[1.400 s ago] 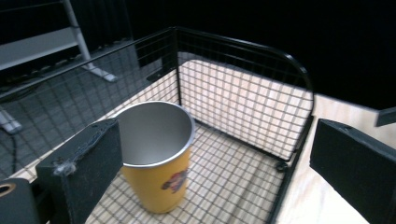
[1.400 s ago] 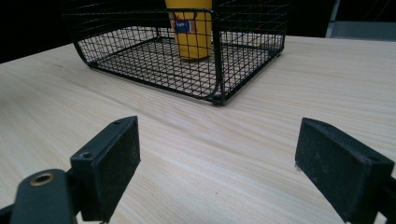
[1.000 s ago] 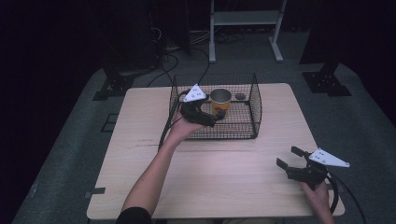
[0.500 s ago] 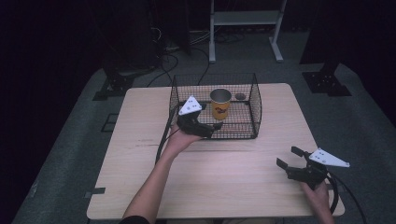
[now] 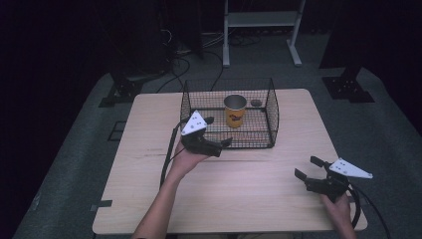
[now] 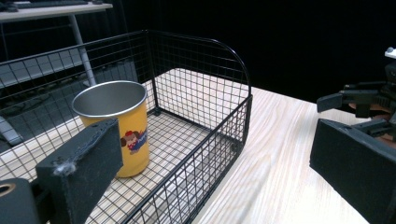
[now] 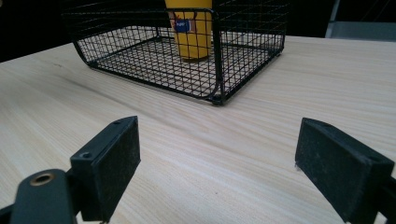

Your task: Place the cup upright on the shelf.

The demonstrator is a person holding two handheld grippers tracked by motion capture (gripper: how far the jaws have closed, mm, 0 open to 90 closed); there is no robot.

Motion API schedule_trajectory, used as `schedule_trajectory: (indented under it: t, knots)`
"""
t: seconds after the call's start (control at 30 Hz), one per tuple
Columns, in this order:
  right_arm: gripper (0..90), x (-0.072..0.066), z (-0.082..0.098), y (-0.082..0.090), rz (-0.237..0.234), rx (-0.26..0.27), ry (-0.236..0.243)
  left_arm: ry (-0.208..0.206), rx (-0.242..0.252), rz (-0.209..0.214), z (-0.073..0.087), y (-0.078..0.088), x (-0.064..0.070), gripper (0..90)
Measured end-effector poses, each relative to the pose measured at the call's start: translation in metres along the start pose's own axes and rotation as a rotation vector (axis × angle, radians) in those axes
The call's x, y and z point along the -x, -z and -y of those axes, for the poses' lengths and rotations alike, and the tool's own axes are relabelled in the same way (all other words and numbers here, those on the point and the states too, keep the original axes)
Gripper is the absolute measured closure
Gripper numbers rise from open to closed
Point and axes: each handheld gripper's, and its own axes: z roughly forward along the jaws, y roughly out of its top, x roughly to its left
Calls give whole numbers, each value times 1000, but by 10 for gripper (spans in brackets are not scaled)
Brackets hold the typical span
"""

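Observation:
A yellow metal cup (image 5: 235, 110) with a cartoon print stands upright inside a black wire basket (image 5: 272, 117) at the table's far middle. My left gripper (image 5: 218, 131) hovers open just outside the basket's front left corner, empty. In the left gripper view the cup (image 6: 114, 126) sits behind the left jaw, inside the basket (image 6: 224, 60). My right gripper (image 5: 307, 167) rests open and empty near the table's front right. In the right gripper view its wide jaws frame bare wood, with the basket (image 7: 217, 56) and the cup (image 7: 191, 28) farther off.
A small dark round object (image 5: 256, 103) lies on the basket floor behind the cup. The light wooden table (image 5: 249, 199) has bare room between basket and front edge. A white stand (image 5: 261, 30) and cables sit on the floor beyond.
My left gripper has drawn back from beside the cup over the basket to just outside its front left corner. The cup and the right gripper have stayed put.

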Motion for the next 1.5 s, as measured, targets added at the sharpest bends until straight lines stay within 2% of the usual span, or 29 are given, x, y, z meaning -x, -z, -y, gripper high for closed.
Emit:
schedule_trajectory:
  t: [0.2, 0.27, 0.5, 0.63, 1.1, 1.5]
  knots:
    - [130, 0, 0, 0, 0, -1, 5, 6, 19, -6, 3, 10, 4, 21]
    - [130, 0, 0, 0, 0, 0, 4, -6, 13, -15, 4, 13, 6, 21]
    - [130, 0, 0, 0, 1, 0, 1, -6, 11, -31, 15, 25, 10, 21]
    - [130, 0, 0, 0, 1, 0, 1, 7, 20, -50, 20, 35, 10, 21]
    - [130, 0, 0, 0, 2, 0, 0, 38, 37, -85, 36, 54, 12, 21]
    - [130, -1, 0, 0, 4, -1, 4, 48, 47, -123, 55, 72, 20, 21]
